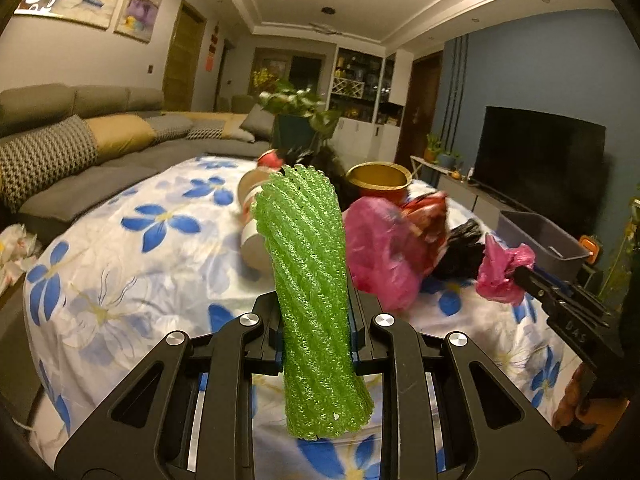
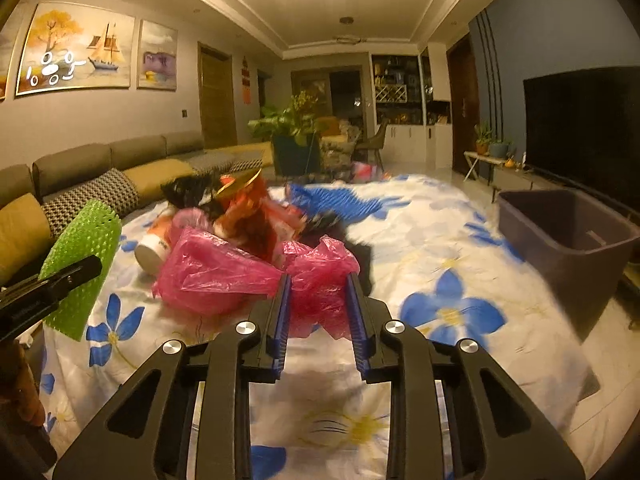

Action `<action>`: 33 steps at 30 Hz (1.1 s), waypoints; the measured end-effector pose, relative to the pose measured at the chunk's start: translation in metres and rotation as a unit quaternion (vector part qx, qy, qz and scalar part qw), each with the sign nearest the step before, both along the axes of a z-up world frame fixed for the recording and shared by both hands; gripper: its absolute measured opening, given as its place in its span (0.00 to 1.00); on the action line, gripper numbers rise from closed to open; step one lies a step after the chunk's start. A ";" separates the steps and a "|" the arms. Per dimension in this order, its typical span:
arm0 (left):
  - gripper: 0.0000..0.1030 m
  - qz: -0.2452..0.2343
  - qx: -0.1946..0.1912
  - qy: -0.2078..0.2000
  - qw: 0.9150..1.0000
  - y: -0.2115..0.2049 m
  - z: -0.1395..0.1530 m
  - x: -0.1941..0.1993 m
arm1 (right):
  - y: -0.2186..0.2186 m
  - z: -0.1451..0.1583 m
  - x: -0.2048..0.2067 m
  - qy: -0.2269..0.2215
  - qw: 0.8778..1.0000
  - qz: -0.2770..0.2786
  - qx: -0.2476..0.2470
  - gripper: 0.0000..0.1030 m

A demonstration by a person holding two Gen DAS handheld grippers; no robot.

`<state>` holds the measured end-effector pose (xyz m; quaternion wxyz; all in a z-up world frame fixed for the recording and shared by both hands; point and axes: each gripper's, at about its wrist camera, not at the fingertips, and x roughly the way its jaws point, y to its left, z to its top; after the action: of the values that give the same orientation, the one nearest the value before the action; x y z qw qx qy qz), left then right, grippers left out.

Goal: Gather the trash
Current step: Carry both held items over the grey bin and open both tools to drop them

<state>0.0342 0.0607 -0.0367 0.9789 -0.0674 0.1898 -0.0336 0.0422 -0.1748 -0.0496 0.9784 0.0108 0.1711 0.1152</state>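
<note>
The green foam net sleeve stands nearly upright between the jaws of the left gripper, which are closed narrow on its middle so that its meshed top rises above them and its flared bottom hangs below. In the right wrist view the same sleeve shows at the left edge, lifted above the cloth, with the left gripper's black finger across it.

The right gripper has its blue-lined jaws partly closed on a crumpled pink plastic bag; from the left wrist view this bag bunches at the gripper's tip, clear of the surface.

Just beyond lies the rest of the pile: a larger pink bag, a red wrapper, something black and fuzzy, a white tube-shaped container lying on its side, and a red pot with a gold rim. All rest on a counter covered by a white cloth with blue flowers.

At the counter's right edge sits a grey plastic bin, well apart from the pile. A grey sofa runs along the left wall and a dark television stands on the right.
</note>
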 end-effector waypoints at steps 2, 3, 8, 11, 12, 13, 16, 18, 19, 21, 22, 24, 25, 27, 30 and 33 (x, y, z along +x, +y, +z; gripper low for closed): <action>0.20 -0.009 0.006 -0.008 1.000 -0.008 0.007 -0.001 | -0.008 0.009 -0.007 -0.011 1.000 -0.006 0.006 0.27; 0.20 -0.017 0.009 -0.014 1.000 -0.014 0.013 0.001 | -0.012 0.013 -0.008 -0.015 1.000 -0.009 0.006 0.27; 0.20 -0.056 0.016 -0.036 0.998 -0.044 0.037 0.013 | -0.040 0.038 -0.007 -0.049 0.998 -0.041 0.003 0.27; 0.20 -0.083 0.027 -0.057 0.995 -0.070 0.055 0.025 | -0.056 0.047 -0.004 -0.059 0.996 -0.063 0.001 0.27; 0.20 -0.092 0.033 -0.066 0.993 -0.081 0.060 0.030 | -0.065 0.051 -0.002 -0.063 0.995 -0.074 0.000 0.27; 0.20 -0.099 0.037 -0.071 0.992 -0.089 0.064 0.034 | -0.072 0.054 -0.001 -0.066 0.994 -0.084 -0.001 0.27; 0.20 -0.133 0.036 -0.085 0.987 -0.118 0.077 0.048 | -0.097 0.065 0.004 -0.080 0.989 -0.121 -0.009 0.27; 0.20 -0.154 0.029 -0.086 0.984 -0.138 0.084 0.062 | -0.113 0.070 0.008 -0.088 0.986 -0.144 -0.013 0.27; 0.20 -0.163 0.026 -0.087 0.982 -0.146 0.086 0.067 | -0.121 0.072 0.011 -0.090 0.983 -0.157 -0.013 0.27; 0.20 -0.188 0.024 -0.092 0.977 -0.169 0.092 0.080 | -0.139 0.078 0.018 -0.095 0.979 -0.179 -0.011 0.27; 0.20 -0.198 0.025 -0.094 0.975 -0.178 0.092 0.086 | -0.147 0.080 0.021 -0.098 0.977 -0.190 -0.012 0.27; 0.20 -0.218 0.027 -0.097 0.971 -0.200 0.092 0.101 | -0.161 0.083 0.027 -0.104 0.972 -0.209 -0.014 0.27; 0.20 -0.225 0.028 -0.096 0.969 -0.210 0.092 0.106 | -0.168 0.083 0.031 -0.106 0.970 -0.217 -0.013 0.27; 0.20 -0.239 0.028 -0.094 0.966 -0.229 0.091 0.117 | -0.184 0.085 0.038 -0.108 0.966 -0.233 -0.009 0.27; 0.20 -0.258 0.027 -0.095 0.961 -0.262 0.088 0.132 | -0.207 0.086 0.049 -0.109 0.962 -0.251 0.003 0.27; 0.20 -0.275 0.024 -0.090 0.957 -0.289 0.083 0.153 | -0.222 0.086 0.057 -0.107 0.959 -0.262 0.011 0.27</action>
<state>0.1868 -0.2279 0.0462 0.9462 0.0141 0.1127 -0.3031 0.0990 -0.3972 0.0367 0.9868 0.0534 0.0548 -0.1427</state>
